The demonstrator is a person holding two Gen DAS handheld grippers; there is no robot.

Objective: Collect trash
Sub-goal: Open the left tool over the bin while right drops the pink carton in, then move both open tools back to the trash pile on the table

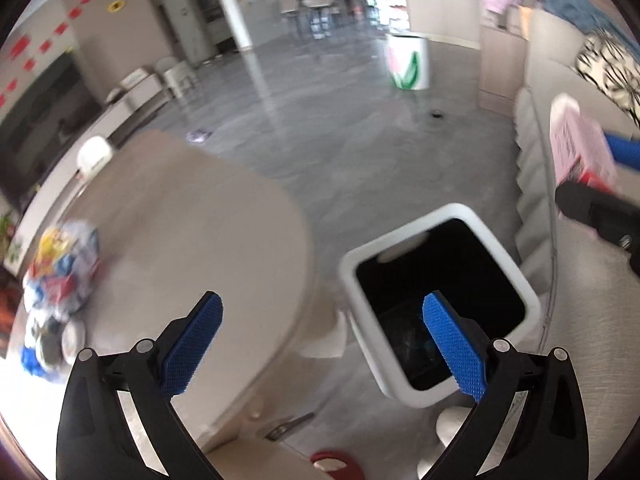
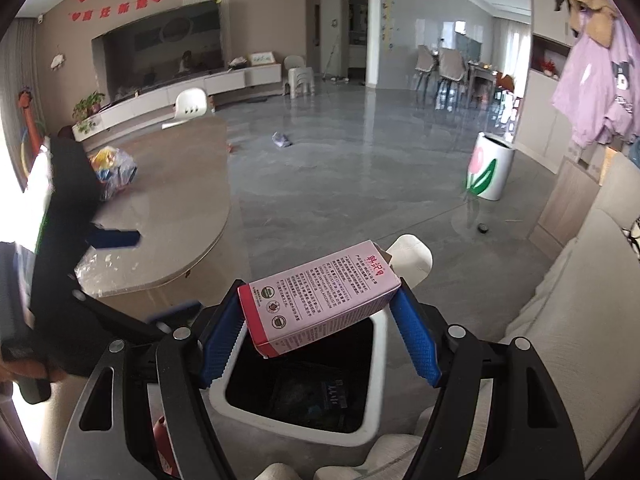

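Observation:
My right gripper (image 2: 320, 336) is shut on a pink carton box (image 2: 320, 300) with printed text, held tilted just above the open white trash bin (image 2: 296, 426) with a black liner. The box also shows in the left wrist view (image 1: 580, 148), at the far right. My left gripper (image 1: 324, 344) is open and empty, above the floor between the beige table and the same bin (image 1: 356, 292). A heap of colourful wrappers (image 1: 60, 276) lies on the table (image 1: 200, 220) to the left; it also shows in the right wrist view (image 2: 114, 170).
A beige sofa (image 2: 580, 300) runs along the right. A white bin with a tulip print (image 2: 490, 166) stands on the grey floor farther off. A small piece of litter (image 2: 282, 139) and a dark object (image 2: 483, 229) lie on the floor. A clear plastic scrap (image 2: 100, 264) sits at the table edge.

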